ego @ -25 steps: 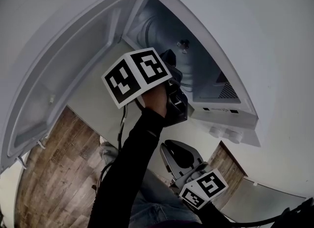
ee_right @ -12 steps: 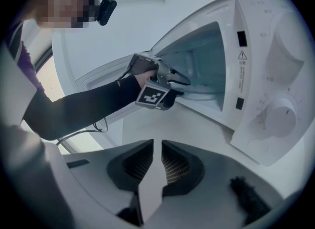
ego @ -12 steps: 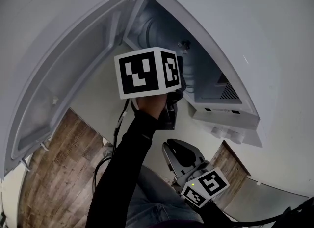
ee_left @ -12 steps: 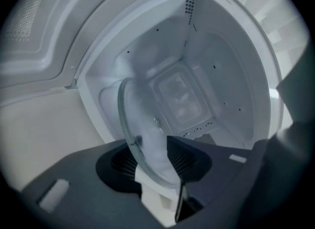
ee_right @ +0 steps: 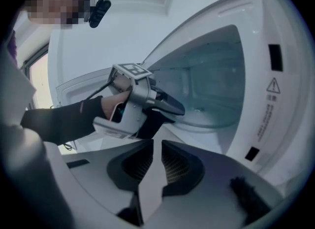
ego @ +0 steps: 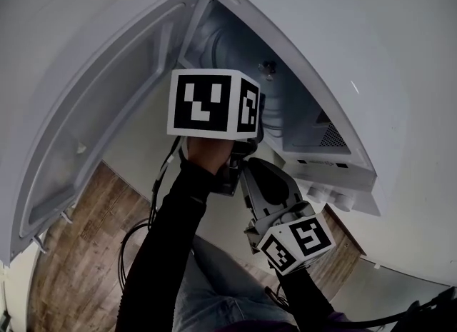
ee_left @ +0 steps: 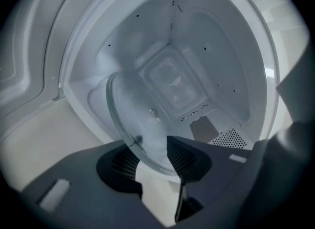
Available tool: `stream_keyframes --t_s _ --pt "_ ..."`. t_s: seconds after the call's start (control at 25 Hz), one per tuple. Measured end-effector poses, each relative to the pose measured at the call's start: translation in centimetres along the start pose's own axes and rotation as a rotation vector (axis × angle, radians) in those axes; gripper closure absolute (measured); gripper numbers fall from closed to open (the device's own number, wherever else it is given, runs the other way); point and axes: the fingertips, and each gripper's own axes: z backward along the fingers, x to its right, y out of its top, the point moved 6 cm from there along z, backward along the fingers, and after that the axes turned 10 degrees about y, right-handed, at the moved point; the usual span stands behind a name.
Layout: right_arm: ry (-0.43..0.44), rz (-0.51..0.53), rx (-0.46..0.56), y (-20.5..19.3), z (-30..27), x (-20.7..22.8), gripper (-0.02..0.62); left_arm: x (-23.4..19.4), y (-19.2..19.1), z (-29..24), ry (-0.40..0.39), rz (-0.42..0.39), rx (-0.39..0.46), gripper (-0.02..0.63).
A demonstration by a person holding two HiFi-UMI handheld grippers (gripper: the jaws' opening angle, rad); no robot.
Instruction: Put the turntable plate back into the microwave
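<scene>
Since the earlier frames the right gripper point(ee_right: 156, 163) has come up from low by the person's legs to just beneath the left gripper point(ee_left: 153, 159); the left one has rolled, so its marker cube point(ego: 207, 102) now turns a flat face to the head camera; its jaws have just been opening. Those jaws stand apart, with the near rim of the glass turntable plate point(ee_left: 140, 124) between the ribbed pads point(ee_left: 181, 155); pale sill shows between the pads below the rim, and they do not clamp it. Ahead of the jaws the plate lies inside the microwave point(ee_left: 216, 41) on the cavity floor, its far edge reaching back toward the rear wall; whether it sits on its drive hub I cannot tell. Beyond the plate, to the right of the jaws, a perforated vent point(ee_left: 229, 137) and a small plain cover panel point(ee_left: 204, 128) sit on one cavity wall. Left of this gripper the microwave door point(ego: 93, 131) hangs wide open; behind it a hand point(ego: 208, 153) in a dark sleeve point(ego: 171, 245) holds it.

The right gripper's jaws stand only narrowly apart with nothing between them; it points at the oven's front, with the left gripper just ahead and to its left, and a warning label point(ee_right: 273, 86) on the front panel to its right. Below both grippers lies wood-pattern flooring point(ego: 78, 245).
</scene>
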Motion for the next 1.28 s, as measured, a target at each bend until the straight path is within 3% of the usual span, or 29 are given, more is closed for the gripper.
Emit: stream_keyframes --t_s 0.36,1.28 --pt "-0.034 0.017 0.044 2.1 -2.8 1.3 0.537 -0.1 -0.4 0.2 -0.092 -0.107 -0.131 0.442" --pt "-0.193 0.061 0.123 3.0 -4.9 1.6 0.56 -0.3 -0.9 0.0 -0.179 -0.053 -0.173 0.449"
